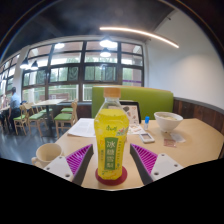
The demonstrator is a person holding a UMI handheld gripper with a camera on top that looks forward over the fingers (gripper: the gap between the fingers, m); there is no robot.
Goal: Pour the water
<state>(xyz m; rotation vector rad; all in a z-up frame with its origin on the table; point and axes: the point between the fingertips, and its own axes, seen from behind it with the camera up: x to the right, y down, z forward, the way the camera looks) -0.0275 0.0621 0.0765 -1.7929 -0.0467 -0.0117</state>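
I see the bottle (111, 142) dead centre between the fingers: clear plastic, yellow-green drink inside, orange-ish cap, yellow-green wrap label. The label carries white characters running vertically (too small for me to read, no brand I can make out). Its base looks red, sitting low between the fingertips.

Gripper (111, 170): the purple pads (80, 160) flank the bottle closely on both sides. I can't tell whether they actually press on it or leave a sliver of gap, so clamp state is unknown from here.

The bottle stands at the near edge of the table (190, 140), a light wood-tone top.

Around it on the table:
- white cup (47, 153) toward the near left corner, well apart from the bottle
- white bowl (168, 121) toward the far right side
- white paper sheets (83, 127) behind the bottle on the left
- a small item (146, 136) just right of the bottle, beyond the right finger (can't identify it)

Beyond the far edge I see a green sofa back (150, 101), then big windows (85, 65). A person (13, 103) sits at another table far off on the left. Nothing stands ahead of the bottle.
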